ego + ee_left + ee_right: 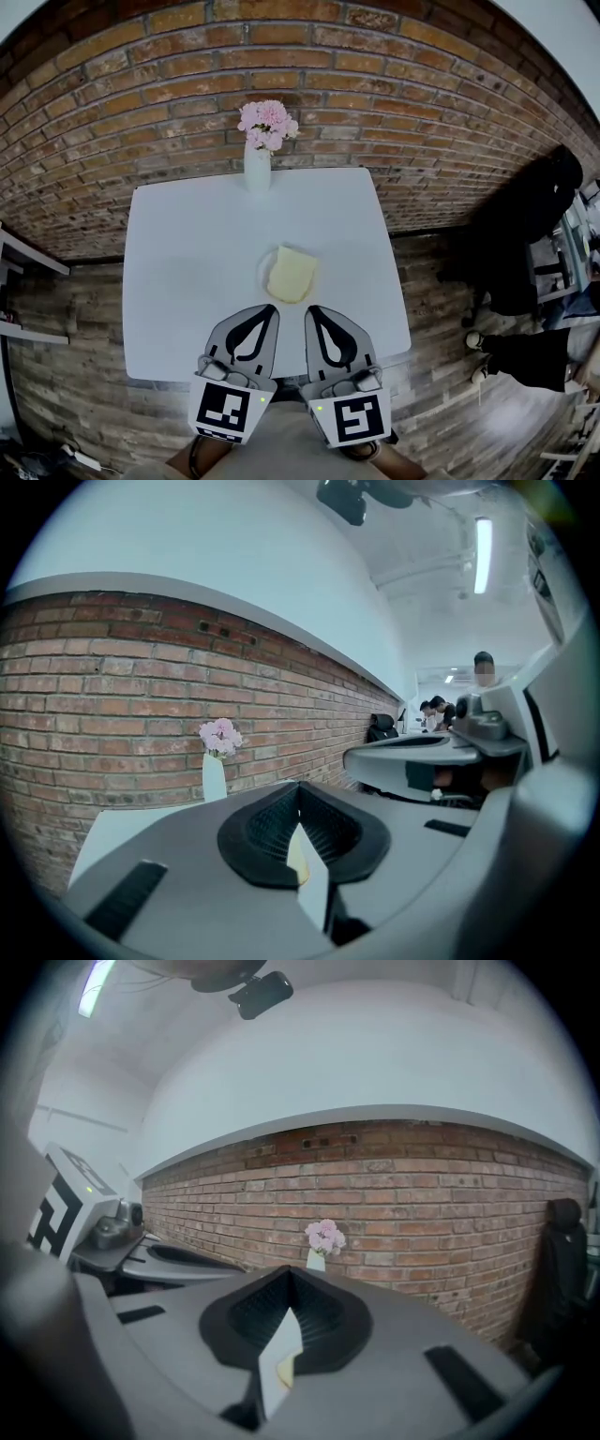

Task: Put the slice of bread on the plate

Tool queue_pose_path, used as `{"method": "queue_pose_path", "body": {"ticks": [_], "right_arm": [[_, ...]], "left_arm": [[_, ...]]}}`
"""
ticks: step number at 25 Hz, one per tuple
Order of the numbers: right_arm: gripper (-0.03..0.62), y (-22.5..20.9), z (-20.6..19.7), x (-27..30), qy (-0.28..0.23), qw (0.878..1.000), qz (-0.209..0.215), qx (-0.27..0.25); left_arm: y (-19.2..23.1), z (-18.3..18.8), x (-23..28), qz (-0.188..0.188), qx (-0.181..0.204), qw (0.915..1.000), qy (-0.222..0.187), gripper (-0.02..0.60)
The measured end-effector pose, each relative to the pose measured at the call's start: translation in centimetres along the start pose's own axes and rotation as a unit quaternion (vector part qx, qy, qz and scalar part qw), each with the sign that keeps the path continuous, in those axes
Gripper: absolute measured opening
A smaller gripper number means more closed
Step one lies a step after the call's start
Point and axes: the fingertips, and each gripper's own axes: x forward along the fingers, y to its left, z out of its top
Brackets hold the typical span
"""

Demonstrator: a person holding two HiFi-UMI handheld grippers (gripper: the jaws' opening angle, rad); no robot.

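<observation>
White worktop point(187, 281): the bread slice point(292, 274) sits on its plate point(262, 270) just ahead, midway between left tongs point(271, 309) and right tongs point(312, 310), both closed and empty.

Left tongs point(270, 310), right tongs point(313, 311) (grey, black-padded)

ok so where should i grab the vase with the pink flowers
Probably around the white body of the vase, about mid-height and below the flowers. It stands upright and slim at the far edge of the table, with the brick wall right behind it, so come in level from the near side.
</observation>
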Motion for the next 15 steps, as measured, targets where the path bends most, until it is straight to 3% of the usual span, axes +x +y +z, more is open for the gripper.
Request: {"method": "queue_pose_path", "body": {"ticks": [15], "right_arm": [[0.006, 0.7, -1.4, -1.3, 0.014, 1.000, -0.004, 0.017]], "left_arm": [[-1.7, 0.8, -1.8, -0.017, 0.007, 0.9998, -0.007, 0.009]]}}
